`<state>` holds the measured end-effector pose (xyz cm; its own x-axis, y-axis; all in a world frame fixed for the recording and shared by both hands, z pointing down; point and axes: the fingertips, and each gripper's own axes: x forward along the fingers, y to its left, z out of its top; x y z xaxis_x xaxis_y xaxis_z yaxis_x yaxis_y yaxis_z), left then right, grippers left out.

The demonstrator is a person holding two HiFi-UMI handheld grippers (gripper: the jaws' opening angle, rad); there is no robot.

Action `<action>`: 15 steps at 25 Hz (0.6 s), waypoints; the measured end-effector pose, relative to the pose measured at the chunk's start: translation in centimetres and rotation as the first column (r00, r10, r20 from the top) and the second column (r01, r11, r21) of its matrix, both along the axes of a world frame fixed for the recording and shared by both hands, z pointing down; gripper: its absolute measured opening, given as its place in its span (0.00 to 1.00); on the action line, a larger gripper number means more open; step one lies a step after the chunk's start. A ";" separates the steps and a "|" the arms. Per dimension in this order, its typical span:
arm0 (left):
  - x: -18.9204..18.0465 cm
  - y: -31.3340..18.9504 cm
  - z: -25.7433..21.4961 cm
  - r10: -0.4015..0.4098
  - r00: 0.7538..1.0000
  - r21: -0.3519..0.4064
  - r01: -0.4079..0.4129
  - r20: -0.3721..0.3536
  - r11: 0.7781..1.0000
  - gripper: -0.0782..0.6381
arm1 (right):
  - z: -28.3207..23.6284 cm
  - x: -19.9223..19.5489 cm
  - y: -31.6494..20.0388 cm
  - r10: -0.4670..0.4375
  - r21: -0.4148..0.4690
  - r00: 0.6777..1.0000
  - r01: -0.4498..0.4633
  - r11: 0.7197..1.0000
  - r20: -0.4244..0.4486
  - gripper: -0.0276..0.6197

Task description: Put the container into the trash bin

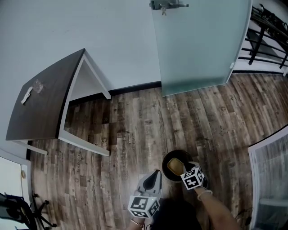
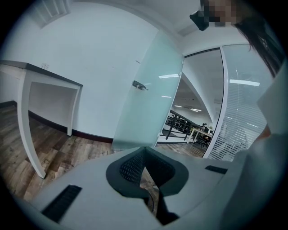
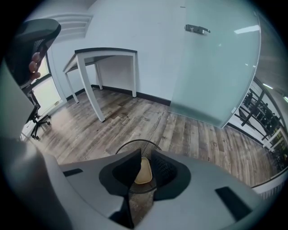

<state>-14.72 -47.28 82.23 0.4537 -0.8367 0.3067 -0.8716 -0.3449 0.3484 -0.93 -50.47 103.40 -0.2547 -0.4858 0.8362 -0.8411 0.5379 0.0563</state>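
hovering just over a round black trash bin, the right gripper has its two dark fingers a narrow slit apart and grips nothing. through that slit shows the tan, shallow, round-cornered container, which lies flat inside the bin, below the fingertips and apart from them. in the head view the gripper's marker cube overlaps the bin's right rim, and the person's bare forearm runs back from it to the bottom edge.

just to the left of the bin, the left gripper points forward above the floor. its fingertips meet, with only a sliver of floor showing lower down between the pads, and nothing is caught in them.

grey-brown wood-plank flooring spreads out from the bin on all sides. the wheeled base of a black office chair sits at the lower left corner.

farther out on the left, a dark brown rectangular tabletop on white legs stands against the pale wall. a small white object and a small clear item rest near its far end; what they are cannot be made out.

beyond the open floor, a frosted pale-green glass door with a metal lever handle stands ajar. black metal railings show past its right edge, and a glass partition closes the right side.
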 end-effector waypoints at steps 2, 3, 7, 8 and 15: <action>-0.2 -0.1 -0.9 -0.003 1.000 -0.006 0.003 -0.002 1.000 0.13 | -1.0 -0.2 0.0 0.003 -0.003 1.000 -0.003 1.000 0.006 0.16; -0.2 -0.2 -1.4 -0.004 1.000 -0.007 0.004 -0.004 1.000 0.13 | -1.5 -0.3 0.0 0.005 -0.005 1.000 -0.005 1.000 0.009 0.16; 0.0 -0.3 -3.9 -0.001 1.000 -0.009 0.001 -0.007 1.000 0.13 | -3.9 -0.4 0.3 0.007 -0.010 1.000 -0.007 1.000 0.018 0.16; 0.2 -0.3 -4.5 0.000 1.000 -0.010 0.000 -0.007 1.000 0.13 | -4.6 -0.3 0.4 0.009 -0.011 1.000 -0.008 1.000 0.020 0.16; 1.2 0.4 -9.5 0.017 1.000 -0.003 -0.017 -0.012 1.000 0.13 | -10.0 0.5 1.7 0.032 -0.005 0.999 -0.032 0.999 0.044 0.16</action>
<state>-13.52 -46.84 72.76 0.4717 -0.8278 0.3038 -0.8614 -0.3589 0.3595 -0.46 -48.78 93.36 -0.2758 -0.4907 0.8266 -0.8596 0.5107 0.0163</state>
